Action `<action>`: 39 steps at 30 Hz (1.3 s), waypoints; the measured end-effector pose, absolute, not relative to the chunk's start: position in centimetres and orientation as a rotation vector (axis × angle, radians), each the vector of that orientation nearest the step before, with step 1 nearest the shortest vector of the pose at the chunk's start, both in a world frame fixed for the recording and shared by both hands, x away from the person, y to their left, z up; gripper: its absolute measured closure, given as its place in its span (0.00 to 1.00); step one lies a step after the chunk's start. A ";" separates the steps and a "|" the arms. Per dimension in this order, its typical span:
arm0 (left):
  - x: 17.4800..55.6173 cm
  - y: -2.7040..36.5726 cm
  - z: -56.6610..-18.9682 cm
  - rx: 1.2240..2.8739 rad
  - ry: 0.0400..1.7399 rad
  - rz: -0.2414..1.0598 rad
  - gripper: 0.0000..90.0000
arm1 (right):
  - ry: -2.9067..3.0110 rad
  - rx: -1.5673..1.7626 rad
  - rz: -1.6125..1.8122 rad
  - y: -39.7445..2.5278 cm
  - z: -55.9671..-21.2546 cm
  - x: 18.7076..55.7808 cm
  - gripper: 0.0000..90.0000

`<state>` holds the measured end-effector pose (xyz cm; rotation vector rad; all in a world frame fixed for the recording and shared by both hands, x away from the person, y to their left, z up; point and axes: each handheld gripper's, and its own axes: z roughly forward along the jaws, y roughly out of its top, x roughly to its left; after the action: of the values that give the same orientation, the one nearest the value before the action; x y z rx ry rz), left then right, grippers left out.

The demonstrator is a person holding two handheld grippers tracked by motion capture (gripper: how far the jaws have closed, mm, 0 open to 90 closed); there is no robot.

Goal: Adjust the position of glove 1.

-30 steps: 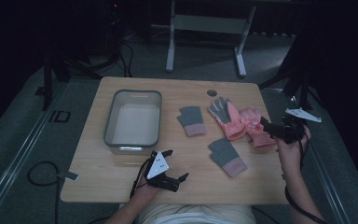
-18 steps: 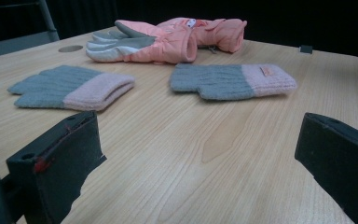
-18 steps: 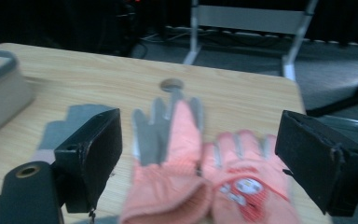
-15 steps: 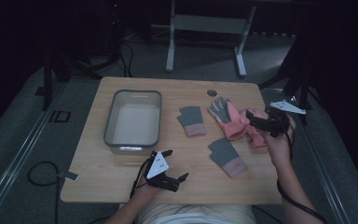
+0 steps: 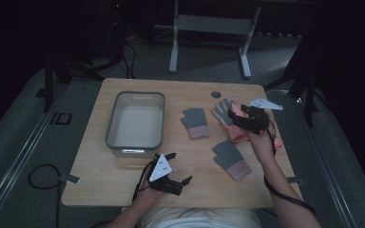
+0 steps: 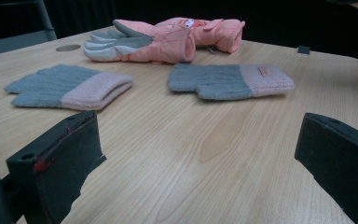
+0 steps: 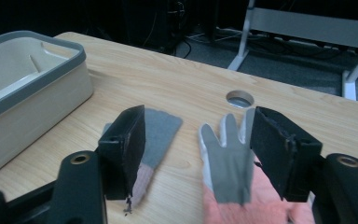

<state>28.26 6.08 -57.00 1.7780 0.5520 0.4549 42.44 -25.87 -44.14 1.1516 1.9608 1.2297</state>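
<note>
Room: dark, I barely see past the table
Right gripper: spread, covering pink glove
Left gripper: spread, empty

Dim room — grey carpet, wooden table.

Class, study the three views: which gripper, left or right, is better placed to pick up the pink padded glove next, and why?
Probably the right gripper: it hovers open directly above the pink padded glove, jaws either side of its grey fingers. The left gripper sits open near the table's front edge, far away.
</note>
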 end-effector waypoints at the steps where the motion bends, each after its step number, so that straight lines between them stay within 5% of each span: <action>1: 28.3 6.1 -57.0 1.779 0.552 0.455 0.00 | 1.966 1.149 1.232 -25.5 -44.3 42.6 0.43; 19: 28.2 6.0 -57.0 1.783 0.550 0.464 0.00 | 2.179 1.063 1.151 -19.5 -48.7 46.9 0.63; 39: 28.1 6.0 -57.0 1.778 0.545 0.475 0.00 | 2.346 1.062 1.042 -16.3 -52.7 51.6 0.62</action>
<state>28.06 6.05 -57.00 1.7775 0.5445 0.4754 51.64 -16.26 -52.72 1.0619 2.3464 1.0418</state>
